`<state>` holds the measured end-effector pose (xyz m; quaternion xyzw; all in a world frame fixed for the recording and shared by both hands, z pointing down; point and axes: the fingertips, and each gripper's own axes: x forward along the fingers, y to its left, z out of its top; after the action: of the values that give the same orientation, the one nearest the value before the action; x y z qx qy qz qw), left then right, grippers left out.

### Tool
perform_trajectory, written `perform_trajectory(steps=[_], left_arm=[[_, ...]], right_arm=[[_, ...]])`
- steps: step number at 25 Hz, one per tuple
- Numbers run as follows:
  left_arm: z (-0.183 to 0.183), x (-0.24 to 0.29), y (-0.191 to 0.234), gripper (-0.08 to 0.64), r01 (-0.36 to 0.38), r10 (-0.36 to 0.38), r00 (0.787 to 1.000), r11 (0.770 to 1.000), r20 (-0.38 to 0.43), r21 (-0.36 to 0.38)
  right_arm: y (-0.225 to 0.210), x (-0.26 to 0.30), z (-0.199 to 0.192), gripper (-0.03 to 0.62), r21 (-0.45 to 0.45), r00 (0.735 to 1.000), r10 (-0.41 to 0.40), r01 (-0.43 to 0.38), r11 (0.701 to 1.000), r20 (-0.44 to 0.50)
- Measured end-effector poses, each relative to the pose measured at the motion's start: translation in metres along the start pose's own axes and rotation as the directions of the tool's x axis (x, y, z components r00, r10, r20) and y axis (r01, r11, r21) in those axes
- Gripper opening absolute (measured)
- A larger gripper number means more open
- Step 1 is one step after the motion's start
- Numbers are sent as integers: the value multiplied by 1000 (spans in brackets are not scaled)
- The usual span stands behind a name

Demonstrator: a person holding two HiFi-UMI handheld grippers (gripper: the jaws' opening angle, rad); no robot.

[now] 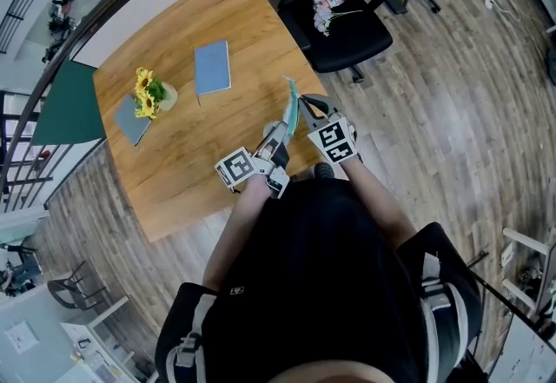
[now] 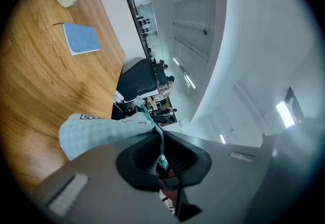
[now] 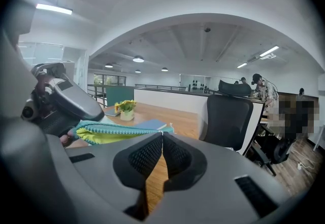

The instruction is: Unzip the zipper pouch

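A pale teal checked zipper pouch (image 1: 290,105) hangs above the near edge of the wooden table (image 1: 187,173), stretched between my two grippers. My left gripper (image 1: 278,136) is shut on the pouch's teal zipper pull, which runs as a thin strip into its jaws (image 2: 162,153). The pouch body (image 2: 99,130) lies just beyond those jaws. My right gripper (image 1: 307,103) is shut on the pouch's far end (image 3: 163,129). In the right gripper view the pouch (image 3: 109,133) gapes along its zipper teeth and shows a yellow-green lining, with the left gripper (image 3: 58,100) behind it.
On the table lie a blue notebook (image 1: 212,67), a small vase of yellow flowers (image 1: 149,93) and a grey book (image 1: 131,120). A black office chair (image 1: 340,25) stands at the table's right side. The wood floor is open to the right.
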<state>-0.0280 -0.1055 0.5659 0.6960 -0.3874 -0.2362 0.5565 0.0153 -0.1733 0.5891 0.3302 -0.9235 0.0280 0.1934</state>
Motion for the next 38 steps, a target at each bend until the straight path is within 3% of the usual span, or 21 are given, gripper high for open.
perform_trajectory(steps=[9, 38], left_arm=[[2, 4, -3, 12, 19, -19, 1000, 1000, -10, -16], [4, 13, -2, 12, -8, 9, 1000, 999, -23, 32]], right_arm=[[-3, 3, -1, 8, -16, 1000, -22, 22, 1000, -6], [-27, 4, -2, 8, 17, 999, -53, 53, 998, -5]])
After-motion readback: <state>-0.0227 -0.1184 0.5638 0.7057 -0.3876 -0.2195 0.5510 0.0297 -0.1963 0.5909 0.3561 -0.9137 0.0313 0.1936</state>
